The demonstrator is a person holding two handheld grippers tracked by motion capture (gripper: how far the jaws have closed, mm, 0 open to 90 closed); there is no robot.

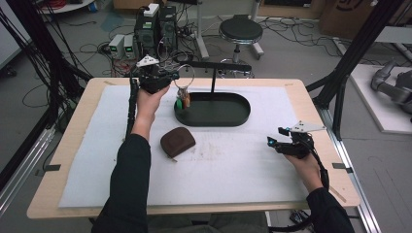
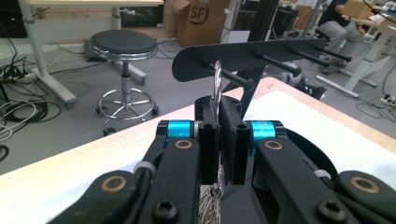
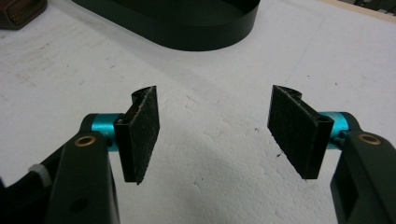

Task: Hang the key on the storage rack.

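The left tool pinches a thin silver key ring just near the leftmost peg of the black hanger rack, while the right tool rests spread on the surface.

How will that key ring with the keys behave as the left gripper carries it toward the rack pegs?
The key ring looks like thin stiff metal, clamped edge-on in the left gripper, so it probably keeps its shape. The keys hang loose below and will likely swing. Smooth wire may pivot between the pads.
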